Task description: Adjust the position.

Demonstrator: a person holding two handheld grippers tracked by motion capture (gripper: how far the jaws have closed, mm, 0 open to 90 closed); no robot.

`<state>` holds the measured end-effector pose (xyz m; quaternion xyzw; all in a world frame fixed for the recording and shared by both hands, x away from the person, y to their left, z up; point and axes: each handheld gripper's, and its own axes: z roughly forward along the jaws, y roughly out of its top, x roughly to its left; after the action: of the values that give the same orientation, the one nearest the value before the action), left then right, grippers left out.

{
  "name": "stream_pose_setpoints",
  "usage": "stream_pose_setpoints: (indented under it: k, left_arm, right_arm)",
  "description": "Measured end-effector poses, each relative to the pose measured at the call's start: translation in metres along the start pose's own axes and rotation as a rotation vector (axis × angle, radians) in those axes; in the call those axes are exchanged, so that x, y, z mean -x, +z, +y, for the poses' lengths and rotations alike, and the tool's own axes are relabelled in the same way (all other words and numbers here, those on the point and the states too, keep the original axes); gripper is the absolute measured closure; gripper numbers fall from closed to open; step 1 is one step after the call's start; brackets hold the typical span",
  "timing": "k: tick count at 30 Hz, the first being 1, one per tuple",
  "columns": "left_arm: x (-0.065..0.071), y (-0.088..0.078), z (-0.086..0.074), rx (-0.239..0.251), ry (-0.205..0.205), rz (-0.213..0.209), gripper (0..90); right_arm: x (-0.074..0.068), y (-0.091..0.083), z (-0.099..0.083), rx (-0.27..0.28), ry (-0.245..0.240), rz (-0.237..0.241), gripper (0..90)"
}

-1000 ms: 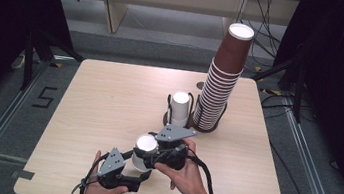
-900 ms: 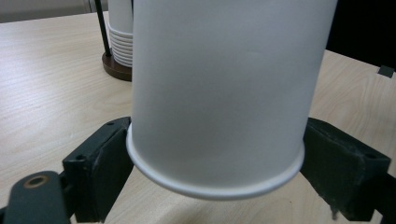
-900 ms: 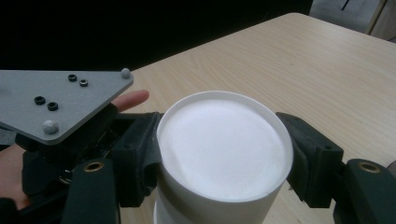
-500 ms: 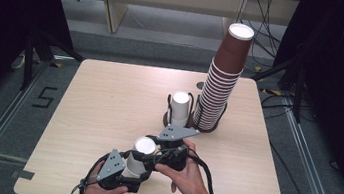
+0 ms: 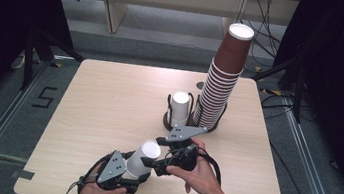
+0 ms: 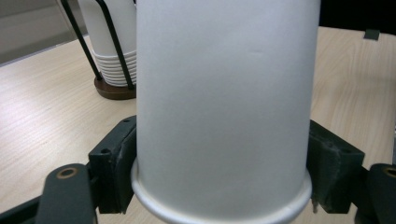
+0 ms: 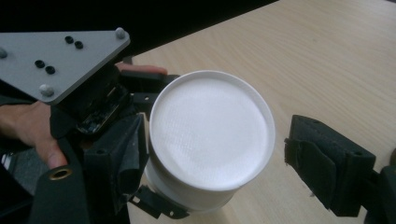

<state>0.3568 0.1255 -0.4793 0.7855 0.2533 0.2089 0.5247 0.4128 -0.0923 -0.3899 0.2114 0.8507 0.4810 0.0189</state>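
Observation:
A white paper cup [image 5: 143, 157] is held upside down, tilted, over the table's near edge. My left gripper [image 5: 131, 171] is shut on it near its rolled rim; in the left gripper view the cup [image 6: 224, 93] stands between both pads [image 6: 116, 172]. My right gripper [image 5: 154, 161] points left at the cup's closed end. In the right gripper view that flat white bottom [image 7: 210, 135] sits between the open jaws, close to the left pad [image 7: 116, 158], with a gap before the right pad [image 7: 327, 168].
A black wire holder on a round base [image 5: 178, 109] at the table's middle holds a stack of white cups [image 6: 114, 56]. Beside it rises a tall leaning stack of brown cups [image 5: 223, 78]. The wooden table [image 5: 109, 99] has floor rails on both sides.
Both hands have shifted slightly toward the near edge. The cup has tilted more toward the right gripper, whose jaws now flank its closed end.

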Motion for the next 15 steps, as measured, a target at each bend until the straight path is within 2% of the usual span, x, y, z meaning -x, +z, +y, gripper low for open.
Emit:
stream_pose_setpoints:
  k: [1, 2, 4, 5, 6, 8, 9, 10, 11, 12, 13, 14, 15]
  left_arm:
    - [0.000, 0.000, 0.001, -0.012, 0.026, -0.008, 23.5]
    - [0.002, 0.002, 0.000, -0.014, 0.047, -0.013, 23.4]
    - [0.004, 0.002, 0.000, -0.026, 0.054, -0.022, 23.3]
    - [0.004, 0.002, 0.000, -0.026, 0.051, -0.026, 23.2]
    - [0.004, 0.003, 0.000, -0.020, 0.044, -0.030, 22.8]
    - [0.003, 0.003, 0.000, -0.019, 0.042, -0.035, 21.8]
    - [0.003, 0.002, 0.000, 0.021, 0.017, -0.040, 19.1]
    - [0.003, 0.002, 0.000, 0.021, 0.017, -0.040, 18.1]
    - [0.002, 0.002, 0.001, 0.049, 0.000, -0.046, 18.1]
    - [0.002, 0.000, 0.002, 0.104, -0.022, -0.053, 17.2]
    - [0.002, 0.000, 0.002, 0.136, -0.030, -0.060, 17.1]
    - [0.002, 0.000, 0.002, 0.136, -0.030, -0.060, 17.0]
    - [0.002, -0.003, 0.004, 0.168, -0.022, -0.063, 16.8]
  right_arm:
    - [0.001, -0.001, -0.001, -0.001, -0.004, 0.009, 21.3]
    - [0.000, -0.001, -0.003, -0.006, 0.014, 0.026, 22.1]
    - [0.002, -0.001, -0.005, 0.001, 0.006, 0.035, 27.3]
    - [0.002, -0.001, -0.006, -0.012, 0.005, 0.057, 32.0]
    - [0.002, -0.001, -0.007, -0.006, 0.025, 0.072, 32.6]
    - [0.003, -0.002, -0.007, -0.005, 0.026, 0.070, 33.1]
    - [0.004, -0.005, -0.006, -0.001, 0.046, 0.078, 33.7]
    - [0.004, -0.005, -0.006, -0.001, 0.046, 0.078, 33.7]
    - [0.004, -0.006, -0.006, 0.011, 0.072, 0.082, 33.9]
    - [0.007, -0.011, -0.005, 0.042, 0.100, 0.099, 34.0]
    - [0.009, -0.014, -0.004, 0.064, 0.101, 0.098, 34.0]
    - [0.010, -0.016, -0.004, 0.078, 0.119, 0.115, 34.1]
    - [0.011, -0.018, -0.003, 0.083, 0.126, 0.126, 34.1]
